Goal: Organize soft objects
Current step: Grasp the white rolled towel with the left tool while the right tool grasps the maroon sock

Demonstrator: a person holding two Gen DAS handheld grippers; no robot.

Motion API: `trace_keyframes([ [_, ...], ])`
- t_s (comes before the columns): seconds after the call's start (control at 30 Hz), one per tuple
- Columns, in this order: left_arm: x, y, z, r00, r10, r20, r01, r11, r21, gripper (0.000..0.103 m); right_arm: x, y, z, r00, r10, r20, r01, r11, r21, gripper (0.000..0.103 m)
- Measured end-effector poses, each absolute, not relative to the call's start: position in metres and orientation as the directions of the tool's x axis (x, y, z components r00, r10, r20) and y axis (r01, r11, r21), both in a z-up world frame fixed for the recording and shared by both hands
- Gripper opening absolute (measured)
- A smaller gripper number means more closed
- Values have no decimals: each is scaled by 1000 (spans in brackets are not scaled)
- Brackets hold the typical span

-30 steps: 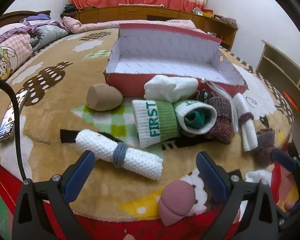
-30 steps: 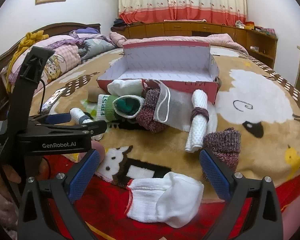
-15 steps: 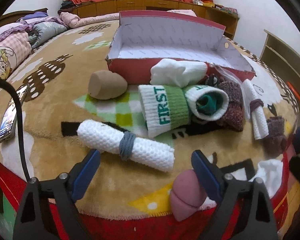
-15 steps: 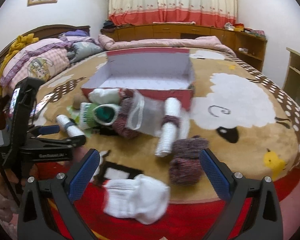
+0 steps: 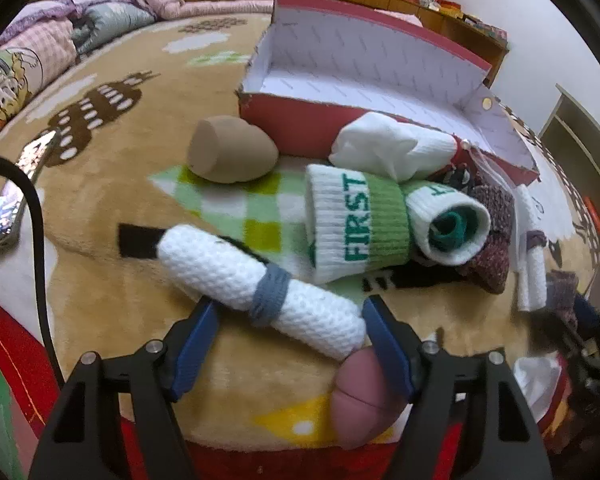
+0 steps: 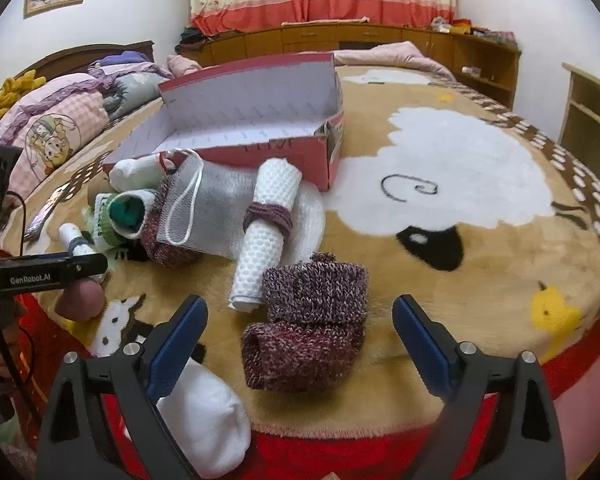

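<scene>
While the left gripper (image 5: 290, 316) hangs low over the blanket (image 5: 112, 280), its blue fingers (image 5: 194, 340) stand spread on either side of the near half of a white roll (image 5: 260, 280) bound by a grey band (image 5: 269, 294); whether the pads touch the roll cannot be told. A pink pouch (image 5: 364, 396) lies just near of the right finger, at the blanket's near edge. Farther off, a tan pouch (image 5: 232, 156) sits left of a green-and-white sock (image 5: 360, 224) lettered FIRST, with a white sock (image 5: 392, 148) behind it against the near wall of the open red box (image 5: 300, 118). A phone (image 5: 16, 196) lies at far left.

From the right wrist view, the right gripper (image 6: 300, 332) is likewise spread, its fingers (image 6: 420, 340) flanking a maroon knit sock (image 6: 308, 328) folded on the blanket without touching it. A second white roll (image 6: 266, 236), tied with a maroon band (image 6: 268, 216), lies just beyond, touching the knit sock's far left corner. A mesh bag (image 6: 212, 216) rests left of that roll, near the box. A plain white sock (image 6: 204, 420) lies under the left finger at the near edge.
</scene>
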State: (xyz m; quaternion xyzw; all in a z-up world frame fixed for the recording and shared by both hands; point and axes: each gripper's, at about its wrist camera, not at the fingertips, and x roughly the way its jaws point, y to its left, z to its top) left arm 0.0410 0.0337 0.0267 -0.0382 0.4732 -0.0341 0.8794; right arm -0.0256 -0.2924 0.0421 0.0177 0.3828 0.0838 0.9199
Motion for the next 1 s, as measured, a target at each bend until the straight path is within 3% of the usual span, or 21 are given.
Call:
trace_keyframes([
  [0.13,49,29,27,525,-110,-844,21,993,-116,71,-16,-296,31,646,191,-739,-139,981,131,86],
  [0.27,51,26,23,523,-85,-848,31,996,-81,67,-14,-293,29,642,181,-745,-135,983,122,83],
  [0.57,48,24,19,541,-109,-834,160,987,-25,60,-17,-291,31,633,115,-765,-68,993,93,63],
  [0.8,44,31,20,545,-147,-825,187,981,-52,45,-22,-296,34,623,148,-768,-69,989,134,43],
  [0.9,40,37,21,548,-158,-822,168,983,-77,26,-25,-298,38,632,154,-760,-68,987,144,38],
  [1.0,37,39,22,539,-173,-824,164,982,-98,26,-32,-296,42,643,166,-748,-78,985,151,37],
])
